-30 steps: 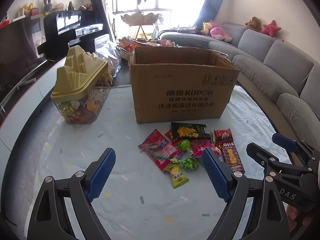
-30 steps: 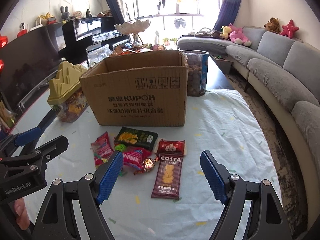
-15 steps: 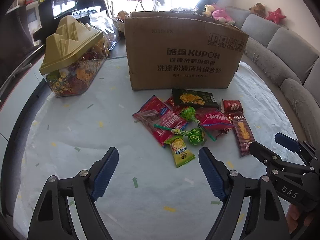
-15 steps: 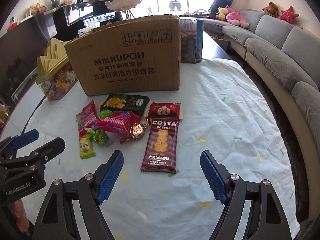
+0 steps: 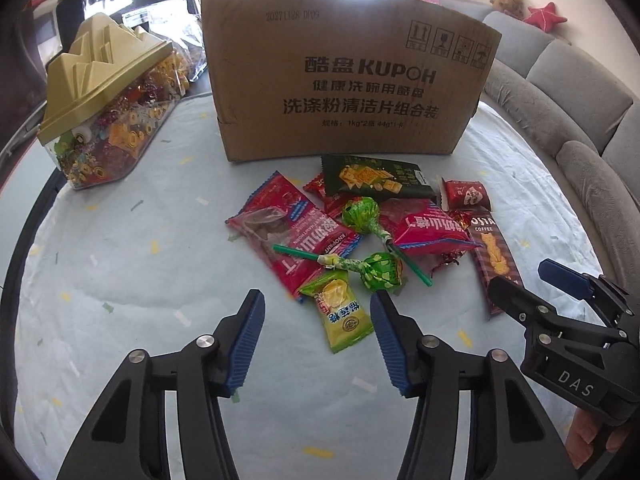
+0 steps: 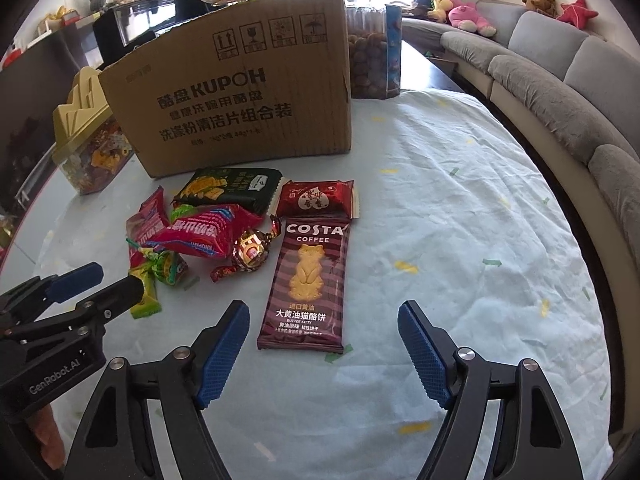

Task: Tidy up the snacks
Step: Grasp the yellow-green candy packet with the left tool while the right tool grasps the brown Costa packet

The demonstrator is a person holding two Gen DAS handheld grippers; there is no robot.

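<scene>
Lying just ahead of the left gripper (image 5: 316, 320), the yellow-green candy (image 5: 342, 314) pointed its long axis away toward the cardboard box (image 5: 344, 76), its near end reaching in between the two pads. Those jaws were closing but pressed on nothing yet — the wrapper sat nearer the right pad. The right gripper (image 6: 322, 342) stood wide, narrowing slightly, with the near end of the brown biscuit packet (image 6: 308, 284) between its pads — untouched, lengthwise too. Each hand was nearest its own snack on the pale tablecloth (image 6: 460, 220).

Black-framed grippers (image 5: 316, 344), ribbed blue pads (image 6: 222, 354), perhaps silver screws.
</scene>
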